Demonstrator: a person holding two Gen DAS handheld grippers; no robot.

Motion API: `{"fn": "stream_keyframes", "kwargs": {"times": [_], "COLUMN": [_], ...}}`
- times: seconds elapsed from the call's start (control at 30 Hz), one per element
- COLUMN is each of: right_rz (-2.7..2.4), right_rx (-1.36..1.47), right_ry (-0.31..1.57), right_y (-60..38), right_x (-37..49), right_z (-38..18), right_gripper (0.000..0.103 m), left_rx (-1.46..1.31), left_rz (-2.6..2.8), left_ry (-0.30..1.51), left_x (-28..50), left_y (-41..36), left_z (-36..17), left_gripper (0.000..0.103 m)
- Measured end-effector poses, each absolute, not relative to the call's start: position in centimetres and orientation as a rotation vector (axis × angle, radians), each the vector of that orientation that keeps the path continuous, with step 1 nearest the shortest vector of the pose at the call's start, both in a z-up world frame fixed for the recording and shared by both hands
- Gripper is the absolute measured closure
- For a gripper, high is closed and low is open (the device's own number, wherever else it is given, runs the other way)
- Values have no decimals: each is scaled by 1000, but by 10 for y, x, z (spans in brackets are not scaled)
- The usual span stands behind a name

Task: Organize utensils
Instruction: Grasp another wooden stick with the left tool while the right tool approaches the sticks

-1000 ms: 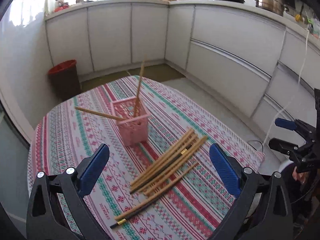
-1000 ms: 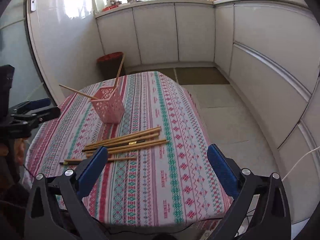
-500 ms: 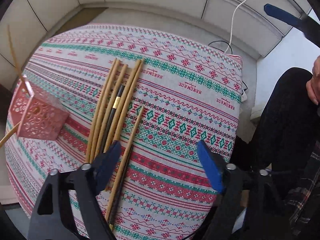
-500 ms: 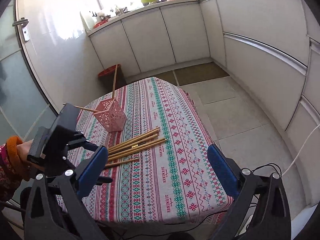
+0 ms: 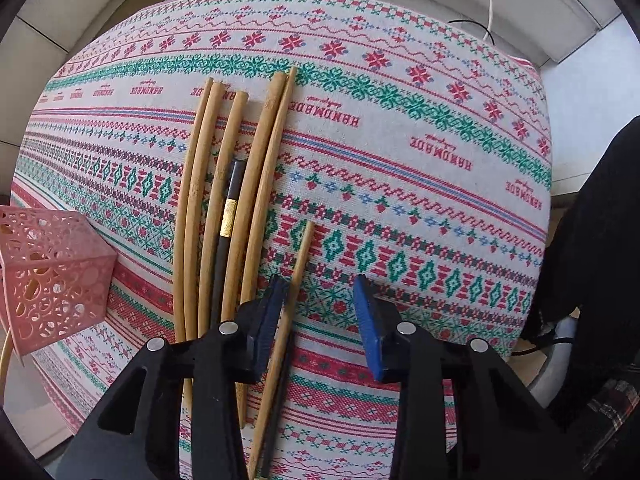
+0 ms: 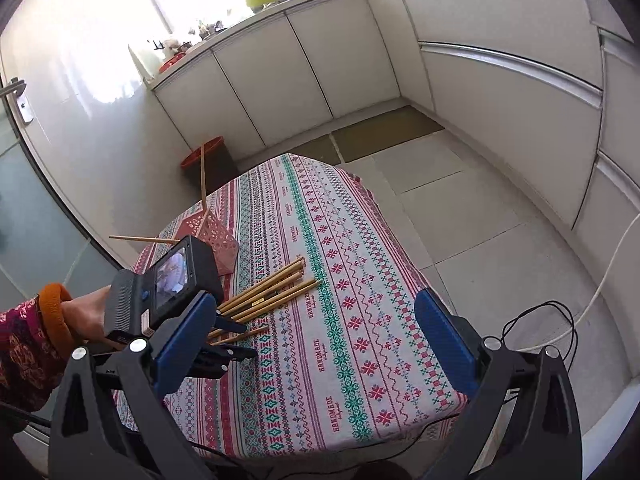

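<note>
On the tabletop [image 5: 400,184], between the closing fingers of the left tool [image 5: 320,320], one lone chopstick [image 5: 294,280], close to left finger, not yet clamped.

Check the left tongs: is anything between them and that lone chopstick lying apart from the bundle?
Nothing visible blocks it. The left tongs are closing, and the lone chopstick already runs between the pads, close beside the left pad. A dark chopstick lies alongside it lower down. The bundle sits just outside the left pad.

Bamboo chopsticks [image 5: 256,184] lying bunched flat on tablecloth; pink perforated holder [image 5: 52,276] beside, two sticks inside.
</note>
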State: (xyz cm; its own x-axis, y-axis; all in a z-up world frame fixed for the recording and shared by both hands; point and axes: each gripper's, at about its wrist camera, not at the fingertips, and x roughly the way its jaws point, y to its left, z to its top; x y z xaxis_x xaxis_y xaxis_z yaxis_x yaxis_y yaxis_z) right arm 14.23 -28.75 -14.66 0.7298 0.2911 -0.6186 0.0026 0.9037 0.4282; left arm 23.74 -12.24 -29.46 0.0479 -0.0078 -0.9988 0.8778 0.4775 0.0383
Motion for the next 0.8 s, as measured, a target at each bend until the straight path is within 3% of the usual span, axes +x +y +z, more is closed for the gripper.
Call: {"fn": "stream_keyframes", "kwargs": {"times": [0.13, 0.23, 0.27, 0.3, 0.53, 0.8], "right_rz": [160, 156, 155, 151, 127, 170], "right_rx": [446, 436, 428, 418, 373, 309], "right_ry": [760, 776, 784, 792, 833, 1012], "right_y": [-289, -285, -283, -280, -267, -216], "right_x": [146, 149, 150, 151, 159, 181], "right_z": [-151, -153, -153, -154, -156, -176], "right_gripper": [6, 6, 6, 6, 6, 6], "left_rx": [836, 847, 841, 837, 732, 506], "left_rz": [-846, -855, -859, -866, -816, -727], "left_ry": [1354, 1324, 1314, 1301, 1184, 933], "left_x": [244, 243, 241, 239, 227, 183], "left_y": [-119, -115, -113, -110, -83, -18], "left_z": [-297, -295, -294, -292, -277, -182], "left_gripper": [68, 74, 88, 95, 97, 98]}}
